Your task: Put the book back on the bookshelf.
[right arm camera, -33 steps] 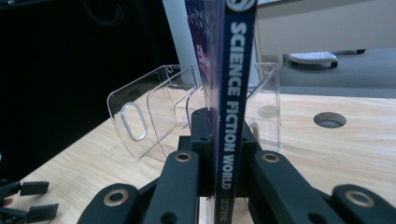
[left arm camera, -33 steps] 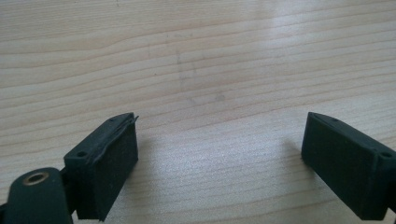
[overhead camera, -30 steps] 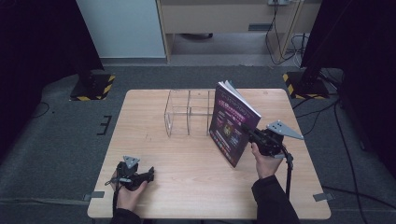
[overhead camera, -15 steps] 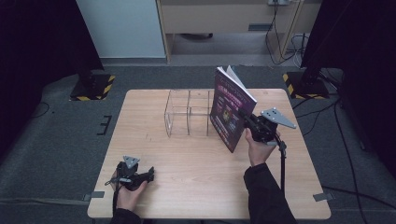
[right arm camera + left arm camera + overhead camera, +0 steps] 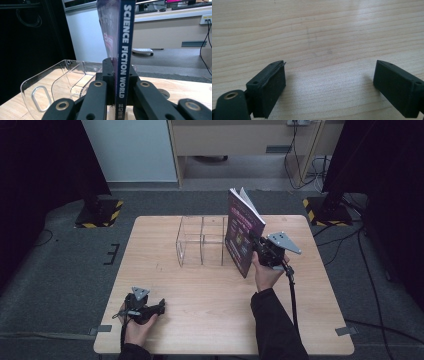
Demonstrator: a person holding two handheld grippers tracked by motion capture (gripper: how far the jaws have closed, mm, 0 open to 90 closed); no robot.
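- You are holding a magazine [image 5: 243,232] upright in your right tool [image 5: 256,245], above the right half of the counter [image 5: 210,295].
- The right tool's jaws are pressing together on the magazine's spine; in the right gripper view the spine [image 5: 124,50] is rising straight up between them, with "SCIENCE FICTION WORLD" printed along it in white on dark blue.
- The magazine's purple cover is facing left in the high view, and its pages are fanning slightly apart at the top edge.
- The magazine's lower corner is hanging just above the wood; whether it is touching the counter cannot be told.
- A clear rack [image 5: 201,240] is standing on the counter just left of the magazine, near the far edge. Its thin dividers are splitting it into compartments.
- In the right gripper view the rack [image 5: 60,80] is sitting to the left of the jaws, its curved clear wall showing an oval cut-out handle.
- The magazine is beside the rack, not inside any compartment.
- Your right hand [image 5: 264,272] is wrapping the tool's body from below, and a black cable is trailing back along your sleeve [image 5: 277,325].
- Your left hand [image 5: 136,322] is resting at the near left of the counter, holding the left tool [image 5: 161,306] low against the wood.
- The left tool's jaws are standing spread wide with nothing between them; the left gripper view is showing bare wood grain in the gap.
- The two tools are well apart from each other.
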